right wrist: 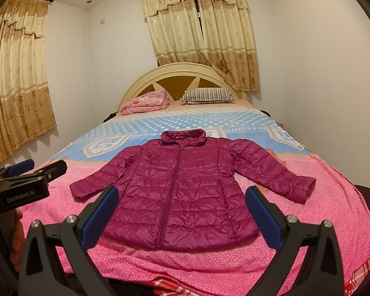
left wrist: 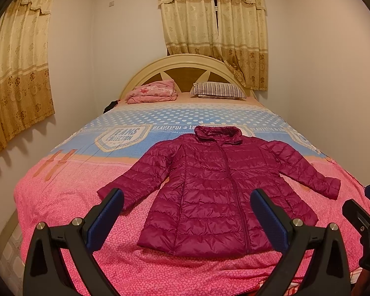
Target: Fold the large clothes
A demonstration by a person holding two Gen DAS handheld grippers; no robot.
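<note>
A magenta quilted puffer jacket (left wrist: 217, 185) lies flat and zipped on the bed, collar toward the headboard, both sleeves spread out. It also shows in the right wrist view (right wrist: 182, 192). My left gripper (left wrist: 187, 197) is open and empty, held above the foot of the bed near the jacket's hem. My right gripper (right wrist: 182, 194) is open and empty, likewise short of the hem. The right gripper shows at the right edge of the left wrist view (left wrist: 367, 197), and the left gripper at the left edge of the right wrist view (right wrist: 44, 167).
The bed (left wrist: 61, 209) has a pink and blue cover. A folded pink blanket (left wrist: 153, 91) and a striped pillow (left wrist: 218, 90) lie by the headboard (left wrist: 185, 61). Curtains (left wrist: 214, 29) hang behind and at left. Walls stand close on both sides.
</note>
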